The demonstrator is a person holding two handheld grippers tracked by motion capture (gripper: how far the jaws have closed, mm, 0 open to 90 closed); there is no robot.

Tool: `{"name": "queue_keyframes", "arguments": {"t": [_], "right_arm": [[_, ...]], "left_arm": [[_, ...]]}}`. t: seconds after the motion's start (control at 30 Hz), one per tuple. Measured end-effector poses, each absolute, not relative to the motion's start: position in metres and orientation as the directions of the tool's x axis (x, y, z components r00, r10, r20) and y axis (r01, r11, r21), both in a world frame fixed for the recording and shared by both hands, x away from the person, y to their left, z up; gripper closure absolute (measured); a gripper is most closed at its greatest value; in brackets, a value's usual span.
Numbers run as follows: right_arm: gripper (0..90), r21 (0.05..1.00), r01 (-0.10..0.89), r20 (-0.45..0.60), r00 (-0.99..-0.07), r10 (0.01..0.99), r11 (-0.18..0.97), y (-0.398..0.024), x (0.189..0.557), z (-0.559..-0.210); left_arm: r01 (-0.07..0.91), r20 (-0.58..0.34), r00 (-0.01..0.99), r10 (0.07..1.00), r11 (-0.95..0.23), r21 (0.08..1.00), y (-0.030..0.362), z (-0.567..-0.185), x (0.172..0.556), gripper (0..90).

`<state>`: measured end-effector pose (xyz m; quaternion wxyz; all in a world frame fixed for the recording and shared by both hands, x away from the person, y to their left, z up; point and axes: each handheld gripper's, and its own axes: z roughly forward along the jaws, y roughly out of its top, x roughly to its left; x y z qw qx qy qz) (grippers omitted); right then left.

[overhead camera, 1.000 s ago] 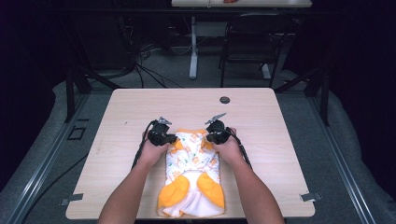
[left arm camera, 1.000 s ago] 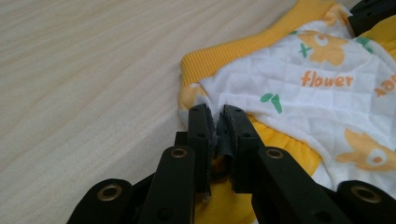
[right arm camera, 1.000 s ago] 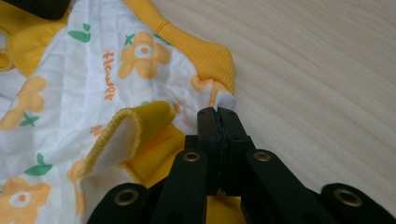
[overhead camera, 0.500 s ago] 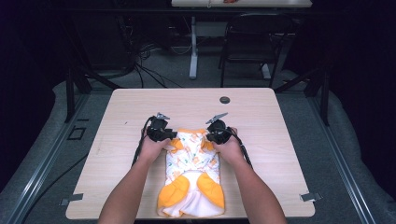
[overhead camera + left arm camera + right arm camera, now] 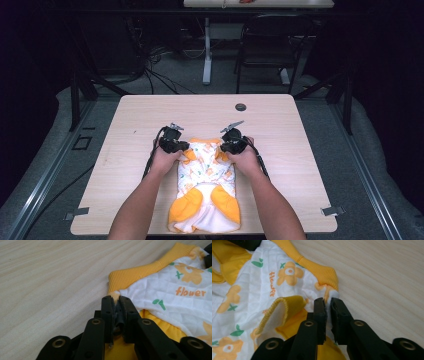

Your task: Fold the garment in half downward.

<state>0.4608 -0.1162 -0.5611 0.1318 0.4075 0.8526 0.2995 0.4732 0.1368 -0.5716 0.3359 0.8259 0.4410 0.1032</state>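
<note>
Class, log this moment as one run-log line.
left gripper: pinching garment corner | right gripper: jaws just opened, fabric between | table

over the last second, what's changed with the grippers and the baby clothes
Little moved. The left gripper has just been closing, with the garment edge between its jaws. The right gripper has just been opening, a narrow gap showing around the cloth corner still between its jaws. Both hands stay at the garment's far corners, and the garment lies where it was on the table.
</note>
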Motion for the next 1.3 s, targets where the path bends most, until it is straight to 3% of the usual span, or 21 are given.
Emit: {"name": "queue_keyframes", "arguments": {"t": [0.27, 1.3], "right_arm": [[88.7, 0.620, 0.615, 0.016, -0.631, 0.775, 0.488, -0.116, 0.462, -0.561], [89.4, 0.701, 0.545, 0.027, -0.664, 0.747, 0.460, -0.126, 0.446, -0.520]], "left_arm": [[0.641, -0.090, 0.603, 0.792, -0.415, 0.645, 0.135, -0.570, 0.472, 89.0], [0.539, -0.036, 0.632, 0.774, -0.406, 0.738, 0.145, -0.518, 0.451, 89.8]]}}
